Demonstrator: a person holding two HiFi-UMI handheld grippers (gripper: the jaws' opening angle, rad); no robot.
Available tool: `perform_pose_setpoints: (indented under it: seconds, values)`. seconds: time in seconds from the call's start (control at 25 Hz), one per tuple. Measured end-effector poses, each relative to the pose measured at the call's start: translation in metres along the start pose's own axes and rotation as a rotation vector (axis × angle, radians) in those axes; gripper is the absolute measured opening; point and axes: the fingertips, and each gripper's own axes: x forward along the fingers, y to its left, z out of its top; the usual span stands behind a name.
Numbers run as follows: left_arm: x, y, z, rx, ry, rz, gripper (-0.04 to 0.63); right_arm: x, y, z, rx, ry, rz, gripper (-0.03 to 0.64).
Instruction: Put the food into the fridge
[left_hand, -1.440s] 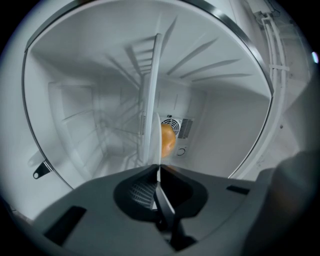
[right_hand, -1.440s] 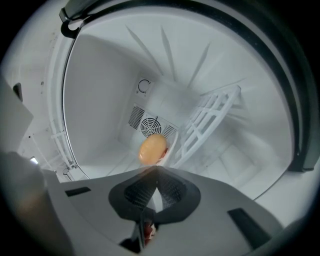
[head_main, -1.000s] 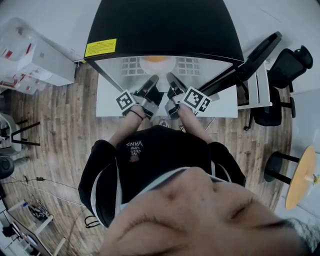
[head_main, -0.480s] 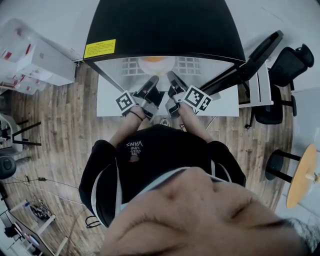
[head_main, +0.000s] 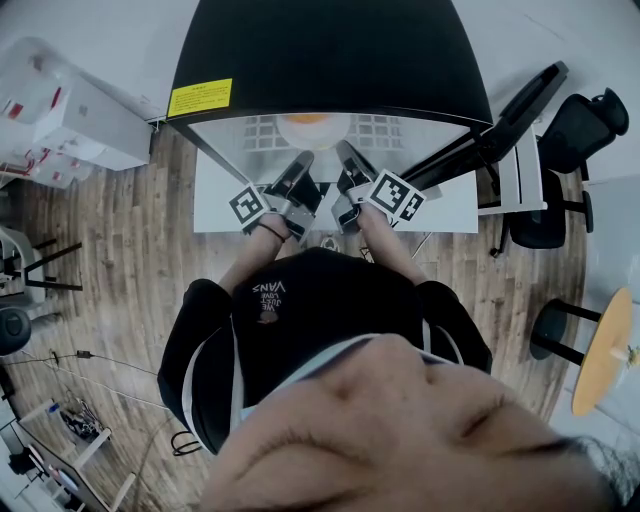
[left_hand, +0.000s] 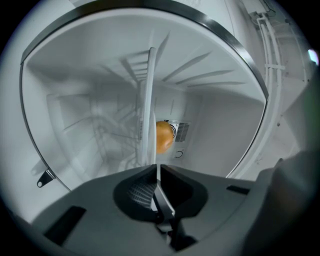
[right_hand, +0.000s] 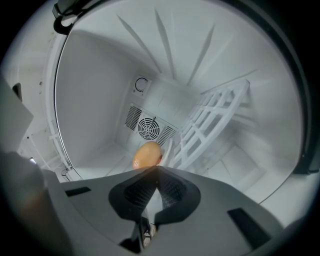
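The left gripper (left_hand: 154, 167) is clamped on the near edge of the white wire shelf (left_hand: 149, 100), which stands on edge and runs straight away from its jaws. The right gripper (right_hand: 156, 169) is clenched, tips together, right at that shelf's edge; whether it pinches the wire cannot be told. The round orange food (right_hand: 147, 155) lies just beside the shelf, deep inside the open fridge (head_main: 330, 60). The fan grille (right_hand: 149, 128) sits behind the shelf.

The person wears a black top (head_main: 330, 310) with white lettering (head_main: 268, 290) and perhaps pale-striped sleeves, and the dark grey left claw (head_main: 304, 157) and right claw (head_main: 343, 150) each bear a black-and-white marker cube (head_main: 248, 203).
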Motion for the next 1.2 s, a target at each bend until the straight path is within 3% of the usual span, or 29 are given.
perform_pose_setpoints:
  seconds: [1.2]
  values:
    - [0.0, -0.009, -0.001, 0.011, 0.014, -0.019, 0.028, -0.01, 0.007, -0.002, -0.009, -0.022, 0.001, 0.012]
